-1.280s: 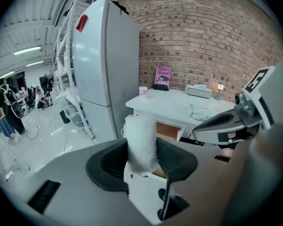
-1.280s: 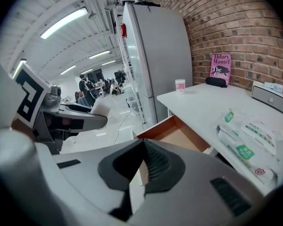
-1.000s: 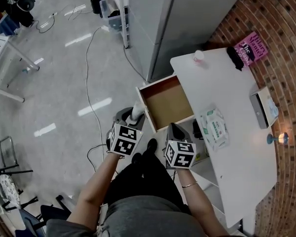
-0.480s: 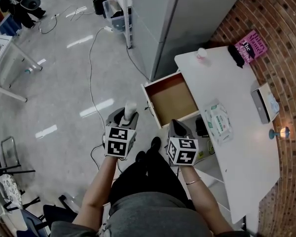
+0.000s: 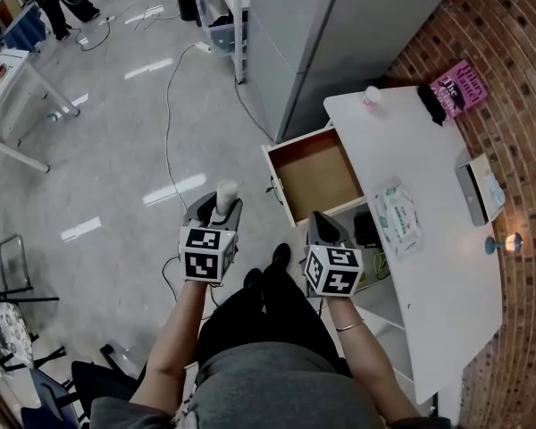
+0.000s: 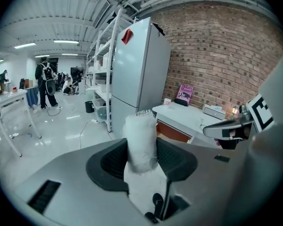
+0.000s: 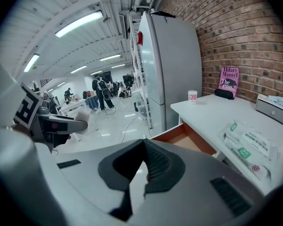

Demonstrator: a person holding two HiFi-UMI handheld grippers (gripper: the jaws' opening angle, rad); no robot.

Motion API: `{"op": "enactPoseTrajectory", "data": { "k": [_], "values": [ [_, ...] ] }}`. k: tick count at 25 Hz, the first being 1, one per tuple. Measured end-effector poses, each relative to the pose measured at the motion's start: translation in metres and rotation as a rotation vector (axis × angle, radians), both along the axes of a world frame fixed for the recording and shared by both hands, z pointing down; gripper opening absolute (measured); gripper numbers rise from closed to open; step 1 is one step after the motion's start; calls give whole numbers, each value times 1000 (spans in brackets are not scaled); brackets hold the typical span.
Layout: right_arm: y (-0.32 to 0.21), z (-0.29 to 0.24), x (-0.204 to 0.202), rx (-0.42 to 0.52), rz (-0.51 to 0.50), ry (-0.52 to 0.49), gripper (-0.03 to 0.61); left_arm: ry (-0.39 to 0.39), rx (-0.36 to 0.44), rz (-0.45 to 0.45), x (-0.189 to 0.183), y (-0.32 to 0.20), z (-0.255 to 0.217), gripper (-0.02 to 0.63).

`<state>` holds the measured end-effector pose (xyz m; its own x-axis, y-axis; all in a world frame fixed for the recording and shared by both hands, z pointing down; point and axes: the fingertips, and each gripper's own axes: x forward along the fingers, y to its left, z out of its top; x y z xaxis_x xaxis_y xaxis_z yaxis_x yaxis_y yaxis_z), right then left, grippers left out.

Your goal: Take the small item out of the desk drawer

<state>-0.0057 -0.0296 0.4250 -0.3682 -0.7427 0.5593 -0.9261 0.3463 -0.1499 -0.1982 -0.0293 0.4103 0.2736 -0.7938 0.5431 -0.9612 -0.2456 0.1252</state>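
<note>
White roll (image 6: pixel 140 138) tight between left gripper (image 5: pixel 218 209) jaws

left hand-held gripper (image 5: pixel 220 206) / right hand-held gripper (image 5: pixel 314 218): grey shells, black ribbed pads (image 7: pixel 156 166) | marker cubes (image 5: pixel 205 253): black-white squares | grey top (image 5: pixel 277 390), black trousers (image 5: pixel 261 315), black shoes (image 5: pixel 280 259), thin bracelet (image 5: pixel 342 333)

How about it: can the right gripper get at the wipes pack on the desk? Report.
Probably yes. The right gripper is empty, jaws together, and the wipes pack lies uncovered near the desk edge beside it; the jaws would need to open first.
</note>
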Motion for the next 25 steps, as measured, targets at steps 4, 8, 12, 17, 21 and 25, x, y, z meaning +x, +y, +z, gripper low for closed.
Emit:
{"op": "enactPoseTrajectory", "data": {
  "k": [4,8,12,17,21,25],
  "values": [
    [2,-5,-1,12,-2,3,3,7,1,-7,-5,5,-1,192],
    [5,-8,-2,21,-9,8,2,10,2,-9,-8,8,-1,192],
    [6,-9,-2,14,-6,-8,2,15,4,-11,-9,8,-3,192],
    [7,-10,-1,9,0,-8,2,20,4,-9,-8,9,-3,192],
    [9,-9,-1,10,1,-8,2,29,-1,-12,-7,12,-1,192],
    [10,-8,0,5,2,-8,2,36,-9,-11,-7,13,1,192]
  ]
}}
